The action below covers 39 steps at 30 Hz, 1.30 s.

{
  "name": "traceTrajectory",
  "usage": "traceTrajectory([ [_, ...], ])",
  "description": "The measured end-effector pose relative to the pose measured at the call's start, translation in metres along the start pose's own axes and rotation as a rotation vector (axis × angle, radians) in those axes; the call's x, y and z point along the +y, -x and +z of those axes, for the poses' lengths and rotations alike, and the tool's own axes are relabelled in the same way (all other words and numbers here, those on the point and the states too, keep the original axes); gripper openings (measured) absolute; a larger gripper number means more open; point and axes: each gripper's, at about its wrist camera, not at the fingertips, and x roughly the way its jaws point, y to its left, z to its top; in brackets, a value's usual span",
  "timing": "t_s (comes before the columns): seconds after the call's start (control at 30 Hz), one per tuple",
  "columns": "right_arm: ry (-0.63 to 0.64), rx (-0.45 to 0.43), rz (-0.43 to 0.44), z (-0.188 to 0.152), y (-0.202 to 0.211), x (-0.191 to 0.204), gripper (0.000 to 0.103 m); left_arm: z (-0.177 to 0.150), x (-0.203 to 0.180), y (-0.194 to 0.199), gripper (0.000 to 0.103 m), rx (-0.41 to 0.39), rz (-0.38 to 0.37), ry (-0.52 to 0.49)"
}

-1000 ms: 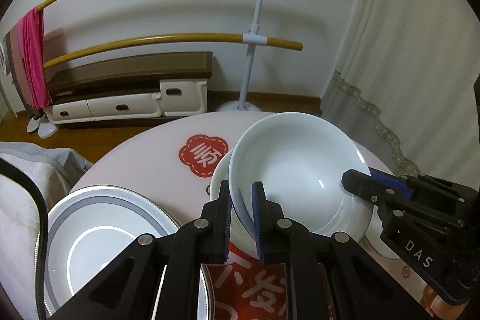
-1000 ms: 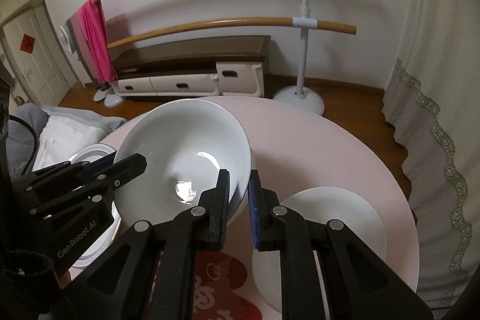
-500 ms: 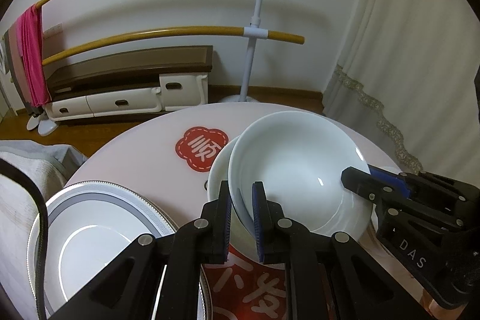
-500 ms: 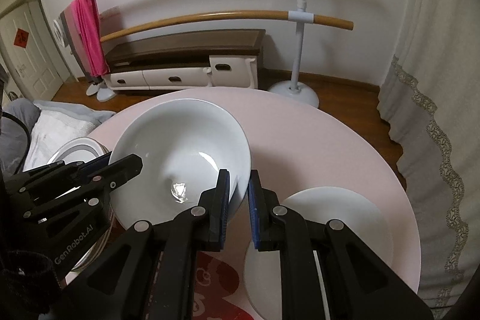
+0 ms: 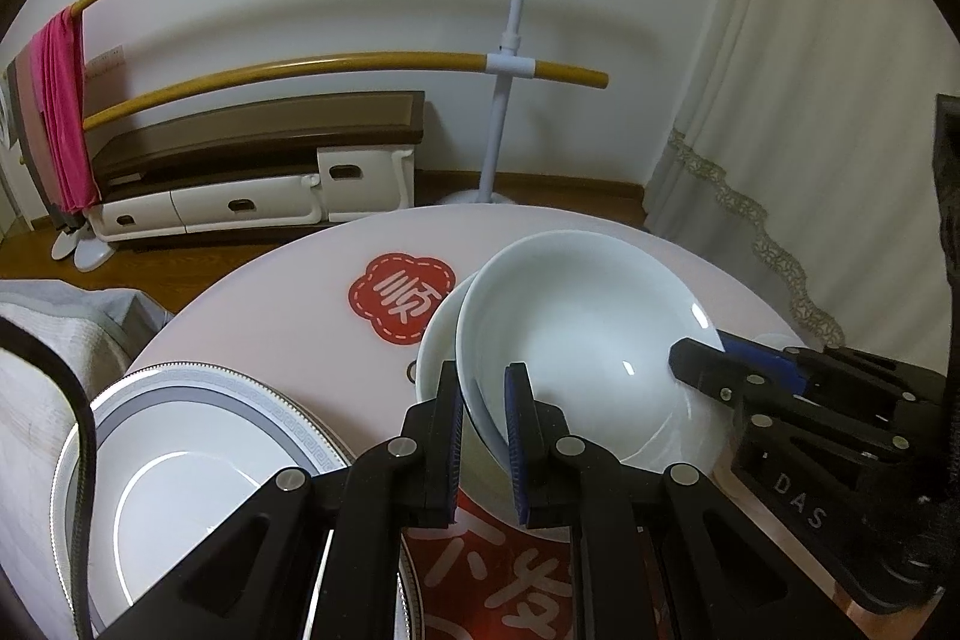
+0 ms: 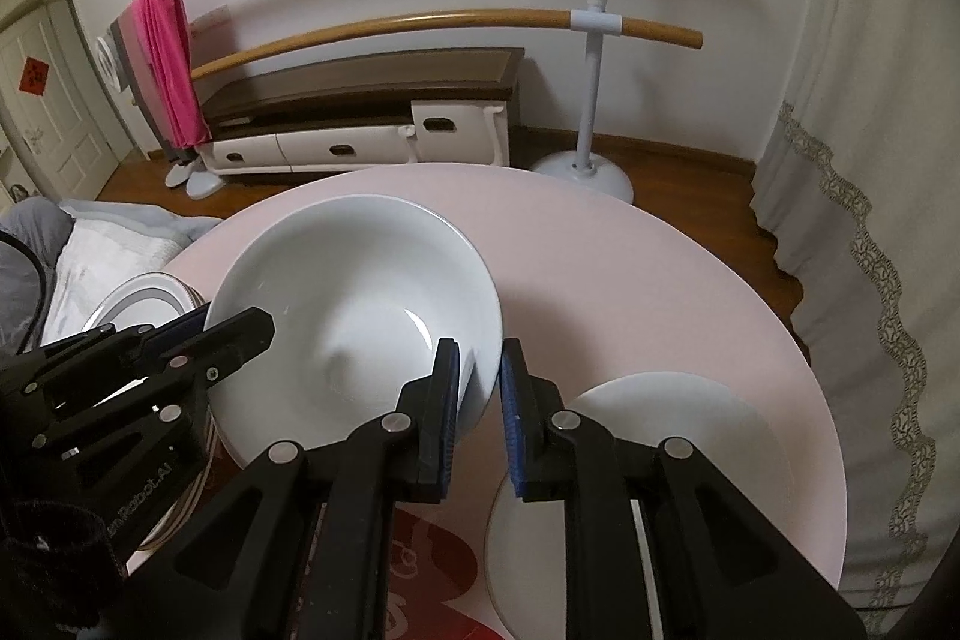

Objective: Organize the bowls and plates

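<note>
A large white bowl (image 5: 588,334) is held by both grippers over the round pink table (image 5: 288,316). My left gripper (image 5: 485,400) is shut on the bowl's near rim. My right gripper (image 6: 480,376) is shut on the opposite rim of the same bowl (image 6: 354,292). A second white bowl (image 5: 438,340) sits under it, its rim showing at the left. A grey-rimmed plate (image 5: 180,466) lies at the left. A plain white plate (image 6: 648,460) lies at the right.
Red patches with white characters (image 5: 399,304) mark the table. Beyond it stand a low cabinet (image 5: 258,184), a wooden rail stand (image 5: 510,64) with a pink towel (image 5: 63,112), and a curtain (image 6: 870,160) at the right. Bedding (image 6: 90,244) lies left.
The bowl held by both grippers has sunk lower towards the second bowl, tilting less. Both grippers moved down with it.
</note>
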Motion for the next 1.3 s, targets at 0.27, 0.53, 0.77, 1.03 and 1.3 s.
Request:
traceTrajectory([
  [0.27, -0.034, 0.028, 0.032, 0.002, -0.008, -0.004, 0.015, 0.0, 0.002, 0.001, 0.01, -0.004, -0.007, -0.003],
  [0.53, -0.053, 0.032, 0.06, 0.003, -0.01, -0.01, 0.013, 0.003, 0.004, 0.002, 0.014, 0.011, -0.008, 0.006],
  [0.77, -0.073, 0.04, 0.088, 0.004, -0.011, -0.015, 0.013, 0.003, 0.004, 0.004, 0.019, 0.015, 0.011, 0.002],
  [1.03, -0.092, 0.041, 0.095, 0.005, -0.011, -0.017, 0.015, 0.002, 0.01, 0.006, 0.022, 0.014, 0.015, 0.02],
  [1.3, -0.119, 0.043, 0.108, 0.004, -0.008, -0.016, 0.021, 0.001, 0.017, 0.015, 0.03, 0.005, 0.009, 0.051],
])
